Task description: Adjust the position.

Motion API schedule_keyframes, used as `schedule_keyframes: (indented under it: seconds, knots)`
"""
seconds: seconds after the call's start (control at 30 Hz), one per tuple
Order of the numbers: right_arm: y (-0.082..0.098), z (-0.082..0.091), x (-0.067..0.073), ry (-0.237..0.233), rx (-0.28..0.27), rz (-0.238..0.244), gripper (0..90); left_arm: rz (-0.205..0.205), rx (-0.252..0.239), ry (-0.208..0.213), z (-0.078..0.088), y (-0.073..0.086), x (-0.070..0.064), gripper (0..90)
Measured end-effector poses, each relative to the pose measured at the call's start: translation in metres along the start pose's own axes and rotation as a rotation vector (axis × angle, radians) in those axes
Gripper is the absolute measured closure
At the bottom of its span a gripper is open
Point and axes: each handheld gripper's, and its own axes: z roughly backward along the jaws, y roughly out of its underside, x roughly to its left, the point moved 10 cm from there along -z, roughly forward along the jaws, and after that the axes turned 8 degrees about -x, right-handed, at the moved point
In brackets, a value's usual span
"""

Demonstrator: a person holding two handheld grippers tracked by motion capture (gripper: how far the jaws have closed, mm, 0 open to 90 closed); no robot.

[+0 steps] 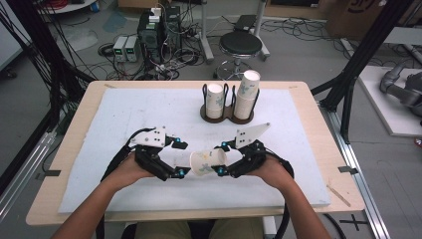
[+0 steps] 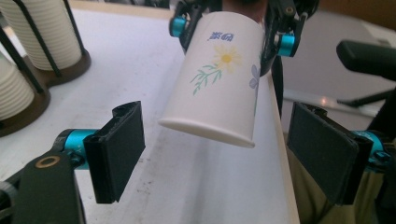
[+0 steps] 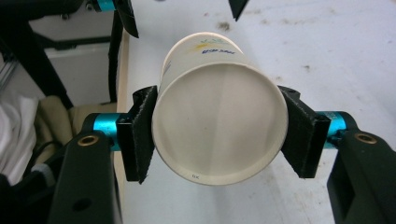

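The paper cup (image 1: 206, 162) lies on its side in the air between our two tongs, its base toward the right gripper (image 3: 219, 135) and its open rim toward the left gripper (image 2: 215, 156). The right gripper's pads are clamped on the cup wall near the base. The left gripper's jaws stand apart, one on each side of the rim, touching nothing.

We judge the cup to be light, thin-walled and easy to crush, with a smooth, probably slippery skin. The stiffest places to take it look to be the rolled rim and the base ring, so a gentle squeeze there should serve best.

Beyond the tongs, on the far side of the white mat (image 1: 124, 114), stands the cup holder (image 1: 226, 113) with its two stacks.
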Motion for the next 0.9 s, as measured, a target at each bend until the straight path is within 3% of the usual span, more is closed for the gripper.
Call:
schedule_keyframes:
  seconds: [0.23,0.4,0.57,0.9]
  knots:
    - [0.004,0.000,0.003,0.012,-0.088,-0.029,36.6,0.036,-0.139,-0.023,0.009,0.001,0.000,18.8]
    - [0.004,0.000,0.006,0.011,-0.136,-0.037,36.6,0.045,-0.170,-0.021,0.010,0.004,-0.001,18.6]
    - [0.000,0.000,0.009,-0.003,-0.201,-0.043,36.6,0.089,-0.205,-0.015,0.008,0.008,-0.001,16.9]
    - [-0.003,-0.001,0.011,-0.025,-0.235,-0.056,36.7,0.095,-0.234,0.021,0.002,0.008,-0.007,16.9]
